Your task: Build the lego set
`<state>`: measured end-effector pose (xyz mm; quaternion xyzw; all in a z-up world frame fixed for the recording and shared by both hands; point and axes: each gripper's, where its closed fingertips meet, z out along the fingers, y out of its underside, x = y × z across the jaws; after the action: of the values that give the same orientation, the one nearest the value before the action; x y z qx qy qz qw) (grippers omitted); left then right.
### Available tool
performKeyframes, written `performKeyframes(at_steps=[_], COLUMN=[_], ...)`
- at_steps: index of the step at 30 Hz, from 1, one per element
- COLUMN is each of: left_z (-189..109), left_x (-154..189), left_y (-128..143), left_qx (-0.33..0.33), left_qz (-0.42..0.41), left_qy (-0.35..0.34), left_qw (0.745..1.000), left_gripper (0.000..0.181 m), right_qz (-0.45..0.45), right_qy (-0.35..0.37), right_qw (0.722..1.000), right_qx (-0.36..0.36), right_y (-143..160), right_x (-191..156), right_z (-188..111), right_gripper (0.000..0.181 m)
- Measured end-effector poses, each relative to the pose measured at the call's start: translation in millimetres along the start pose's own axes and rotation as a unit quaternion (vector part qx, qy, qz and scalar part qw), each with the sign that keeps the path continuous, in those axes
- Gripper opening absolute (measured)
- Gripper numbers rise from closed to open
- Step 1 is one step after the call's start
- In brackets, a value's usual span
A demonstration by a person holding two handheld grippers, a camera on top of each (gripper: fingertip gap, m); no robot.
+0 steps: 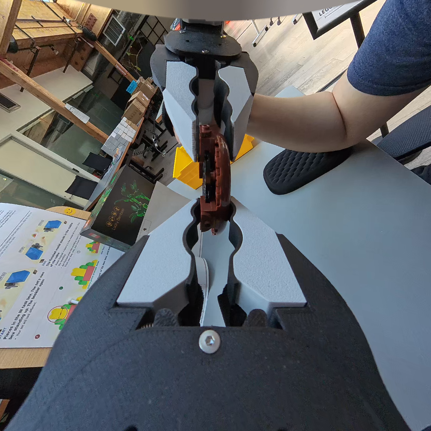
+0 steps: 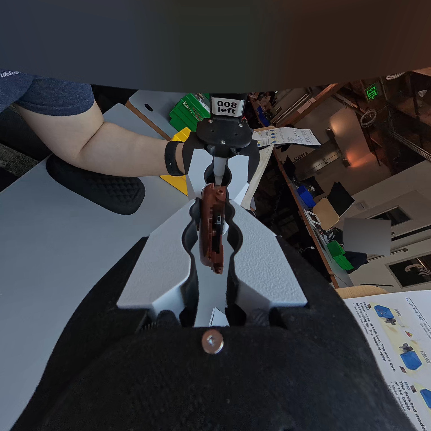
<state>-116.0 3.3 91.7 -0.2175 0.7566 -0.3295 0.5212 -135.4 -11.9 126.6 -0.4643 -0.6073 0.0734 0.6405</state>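
Between the two grippers, held up above the grey table (image 1: 349, 233), sat a reddish-brown lego assembly (image 1: 215, 177), a curved, arched chunk with black pieces tucked into its inner side and a stud hole on each end. Its long axis ran straight along the line from one claw to the other, so each camera looked down it end-on. The left gripper (image 1: 213, 219) was clamped on the near end, its pale grey fingers (image 1: 168, 251) matte and grainy with wavy inner edges. The right gripper (image 2: 211, 233) pinched the opposite end the same way, clenched tight on the brick. Off to the side lay a black dimpled wrist rest (image 1: 303, 170), a yellow bin (image 1: 186, 168), the dark set box (image 1: 121, 205) with a green plant printed on it, and a printed instruction sheet (image 1: 35, 268).
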Motion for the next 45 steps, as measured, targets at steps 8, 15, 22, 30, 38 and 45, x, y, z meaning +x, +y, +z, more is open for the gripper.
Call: performKeyframes(at_steps=[8, 15, 22, 30, 38, 45], left_z=[-5, -9, -12, -13, -18, -19], left_x=[1, 1, 3, 3, -2, -3], left_y=[-2, -10, -16, -15, -23, -24], left_qx=[0.006, 0.025, 0.037, 0.037, 0.076, 0.086], left_qz=[0.007, 0.012, 0.039, 0.036, 0.01, -0.002], left_qy=[-0.001, -0.006, -0.013, -0.007, -0.006, 0.0], left_qw=[1.0, 1.0, 0.998, 0.999, 0.997, 0.996], left_gripper=[0.019, 0.019, 0.019, 0.019, 0.019, 0.019], right_qz=[0.007, -0.028, -0.046, -0.047, -0.024, 0.009], right_qy=[0.001, 0.014, 0.006, 0.008, 0.025, -0.001], right_qw=[1.0, 0.999, 0.999, 0.998, 0.999, 1.0], right_qx=[0.001, -0.022, -0.029, -0.04, -0.016, -0.002], right_y=[-4, 3, -5, -6, 1, -1], right_x=[1, 3, -4, -4, 9, 7], right_z=[5, -5, -7, -6, -17, -19], right_gripper=[0.02, 0.032, 0.016, 0.016, 0.036, 0.019])
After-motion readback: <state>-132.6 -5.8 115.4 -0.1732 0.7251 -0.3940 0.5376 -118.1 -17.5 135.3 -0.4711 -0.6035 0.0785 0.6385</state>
